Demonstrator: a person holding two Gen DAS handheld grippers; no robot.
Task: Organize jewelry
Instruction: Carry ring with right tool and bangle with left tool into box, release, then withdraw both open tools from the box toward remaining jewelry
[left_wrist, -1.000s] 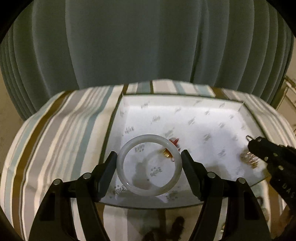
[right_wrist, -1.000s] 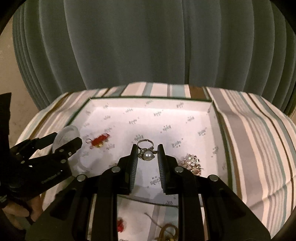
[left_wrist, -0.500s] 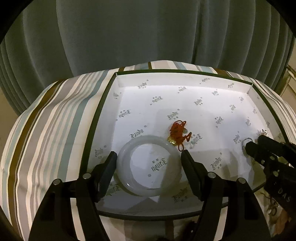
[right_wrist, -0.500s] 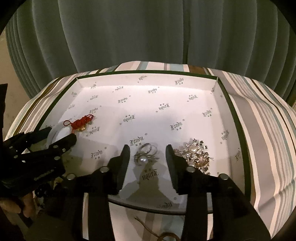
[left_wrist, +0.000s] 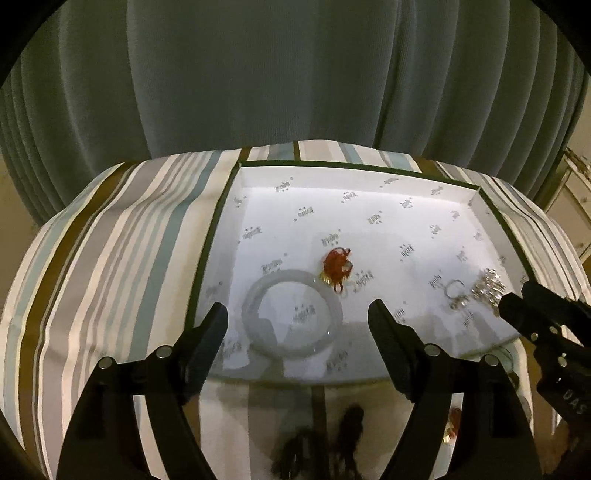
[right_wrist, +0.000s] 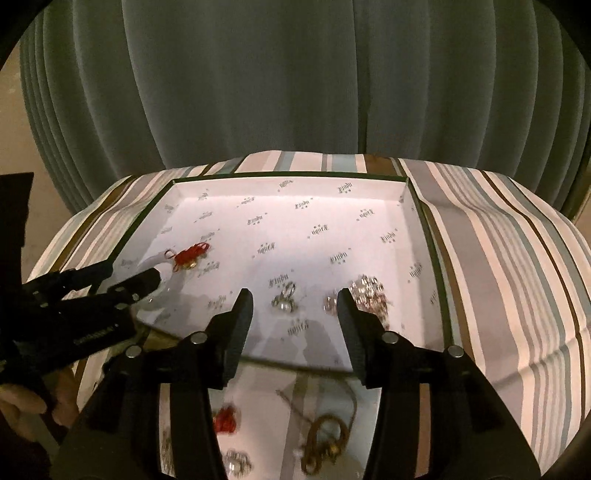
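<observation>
A white shallow box (left_wrist: 369, 192) (right_wrist: 295, 192) lies on a striped cloth. In it lie a pale jade bangle (left_wrist: 258, 317), a red knotted charm (left_wrist: 336, 264) (right_wrist: 190, 254), a pearl ring (left_wrist: 456, 295) (right_wrist: 284, 301) and a sparkly brooch (left_wrist: 489, 286) (right_wrist: 369, 295). My left gripper (left_wrist: 297, 323) is open, just behind the bangle, which lies free between its fingers. My right gripper (right_wrist: 295, 304) is open and empty, close behind the ring. Each gripper shows at the edge of the other view.
More jewelry lies on the cloth in front of the box: a gold chain (right_wrist: 325, 439), a red piece (right_wrist: 225, 421) and a silver piece (right_wrist: 236, 461). A grey-green curtain (left_wrist: 295, 74) hangs behind the table.
The left gripper lowered the bangle into the box and opened, letting it go. The right gripper set the pearl ring down beside the brooch, opened wide and drew back.
</observation>
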